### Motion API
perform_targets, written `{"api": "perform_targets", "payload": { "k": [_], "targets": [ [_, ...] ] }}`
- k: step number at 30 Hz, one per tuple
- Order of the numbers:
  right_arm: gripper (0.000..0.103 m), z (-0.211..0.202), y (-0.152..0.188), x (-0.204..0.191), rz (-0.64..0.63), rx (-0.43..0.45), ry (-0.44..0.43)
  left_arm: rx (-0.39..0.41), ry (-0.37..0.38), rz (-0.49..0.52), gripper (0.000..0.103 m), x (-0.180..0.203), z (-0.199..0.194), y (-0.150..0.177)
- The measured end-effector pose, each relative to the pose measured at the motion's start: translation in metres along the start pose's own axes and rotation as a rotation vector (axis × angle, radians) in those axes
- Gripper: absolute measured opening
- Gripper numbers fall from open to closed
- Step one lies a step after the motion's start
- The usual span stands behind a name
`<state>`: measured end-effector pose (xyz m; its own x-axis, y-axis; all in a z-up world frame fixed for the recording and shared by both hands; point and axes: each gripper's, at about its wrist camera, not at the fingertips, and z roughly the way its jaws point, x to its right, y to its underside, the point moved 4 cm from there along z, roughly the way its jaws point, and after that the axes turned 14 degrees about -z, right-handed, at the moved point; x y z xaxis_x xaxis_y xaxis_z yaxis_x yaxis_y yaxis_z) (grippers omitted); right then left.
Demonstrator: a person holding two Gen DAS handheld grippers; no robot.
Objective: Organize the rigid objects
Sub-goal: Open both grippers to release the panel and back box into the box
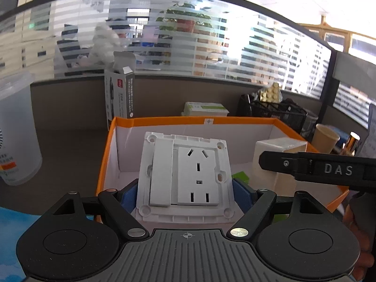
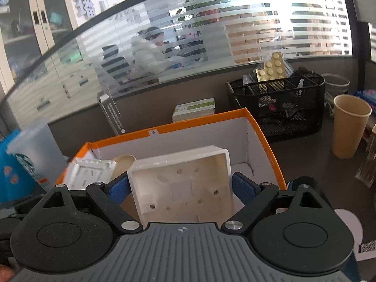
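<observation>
Left claw (image 1: 185, 193) grips a white socket plate (image 1: 185, 176) by its side edges w/ blue pads, face up toward the camera, switch rocker running lengthwise away from the claw, over the orange-rimmed box (image 1: 164, 120). Right claw (image 2: 182, 188) clamps a white wall box (image 2: 185, 183), open cavity facing up, tilted, above the same box's near-right part. Around it on the counter (image 2: 300, 155): black mesh organizer (image 2: 291, 108), paper cup (image 2: 350, 127), clear plastic cup (image 1: 16, 129), upright carton (image 1: 121, 94).

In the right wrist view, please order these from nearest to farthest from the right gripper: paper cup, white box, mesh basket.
1. white box, between the pads of the right gripper.
2. paper cup, on the right.
3. mesh basket, behind, upper right.
</observation>
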<state>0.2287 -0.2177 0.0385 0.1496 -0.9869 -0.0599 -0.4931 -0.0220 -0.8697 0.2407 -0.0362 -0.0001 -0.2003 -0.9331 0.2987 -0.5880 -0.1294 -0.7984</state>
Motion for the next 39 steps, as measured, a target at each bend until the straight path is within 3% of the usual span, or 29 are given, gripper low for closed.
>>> {"api": "perform_targets", "payload": {
  "k": [12,21,27,39],
  "targets": [
    [0.089,0.007,0.007,-0.011,-0.132,-0.061,0.065,-0.015,-0.042,0.080,0.081,0.008,0.003,0.007],
    [0.090,0.006,0.007,-0.012,-0.148,-0.096,0.060,-0.021,-0.074,0.082,0.085,0.009,0.003,0.006],
    [0.092,-0.014,0.000,-0.011,-0.149,-0.045,0.071,0.039,-0.107,0.097,0.097,0.013,-0.017,0.000],
    [0.103,-0.100,0.000,-0.020,-0.167,0.070,0.069,0.157,-0.144,0.086,0.103,0.003,-0.095,-0.012]
  ]
}}
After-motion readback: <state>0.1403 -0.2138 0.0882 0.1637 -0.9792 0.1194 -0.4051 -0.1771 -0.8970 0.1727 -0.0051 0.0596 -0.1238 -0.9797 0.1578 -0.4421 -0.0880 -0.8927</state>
